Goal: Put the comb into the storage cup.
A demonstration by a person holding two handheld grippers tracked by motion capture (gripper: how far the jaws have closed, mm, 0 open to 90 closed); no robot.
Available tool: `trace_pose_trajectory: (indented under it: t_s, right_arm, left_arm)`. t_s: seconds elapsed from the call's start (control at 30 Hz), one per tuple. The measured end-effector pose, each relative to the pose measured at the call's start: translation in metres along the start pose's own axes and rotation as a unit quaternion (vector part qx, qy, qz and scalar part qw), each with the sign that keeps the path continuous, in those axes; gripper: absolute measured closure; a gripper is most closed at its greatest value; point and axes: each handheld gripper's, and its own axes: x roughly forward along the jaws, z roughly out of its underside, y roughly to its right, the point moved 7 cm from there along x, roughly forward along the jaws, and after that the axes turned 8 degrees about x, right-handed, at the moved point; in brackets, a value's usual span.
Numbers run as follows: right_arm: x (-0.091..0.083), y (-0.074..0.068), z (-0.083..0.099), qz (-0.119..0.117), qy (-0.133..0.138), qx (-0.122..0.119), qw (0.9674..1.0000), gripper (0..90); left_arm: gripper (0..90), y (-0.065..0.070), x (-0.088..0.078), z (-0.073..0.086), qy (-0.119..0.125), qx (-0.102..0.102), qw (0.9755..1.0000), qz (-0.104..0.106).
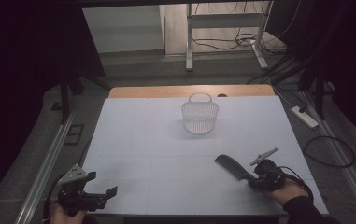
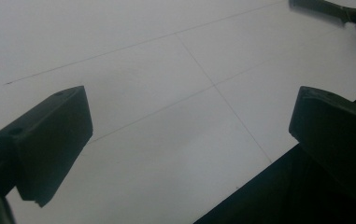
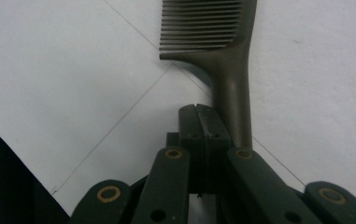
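Note:
A dark comb (image 1: pixel 229 164) lies at the front right of the white table (image 1: pixel 157 140), teeth toward the far left. My right gripper (image 1: pixel 252 180) sits at the handle's end. In the right gripper view its jaws (image 3: pixel 202 111) stand pad to pad, and the comb's handle (image 3: pixel 231 93) runs close along the right jaw. I cannot tell whether the handle is pinched. My left gripper (image 1: pixel 102 183) rests at the front left corner, open with nothing between its jaws (image 2: pixel 189 130). The comb (image 2: pixel 325 7) also appears far off in the left gripper view.
A small white wire basket (image 1: pixel 200 119) with a handle stands upright at the back middle of the table. Metal rails run along both sides of the table. A power strip (image 1: pixel 305 116) and cables lie on the floor to the right.

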Motion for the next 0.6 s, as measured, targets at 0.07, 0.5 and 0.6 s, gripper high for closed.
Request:
trace_pose_trajectory:
  t_s: [0.07,0.5,0.6]
  right_arm:
    - [-0.002,-0.001,-0.001,-0.001,0.005,-0.003,1.0,88.9]
    - [-0.019,-0.008,-0.005,0.027,0.057,-0.014,0.9979,66.2]
    - [-0.022,-0.008,-0.005,0.036,0.067,-0.012,0.997,57.7]
  left_arm:
    - [0.3,0.0,0.0,0.0,0.0,0.001,1.0,0.0]
    - [0.3,0.0,0.0,0.0,0.0,0.0,1.0,0.0]
    - [0.3,0.0,0.0,0.0,0.0,-0.001,1.0,-0.001]
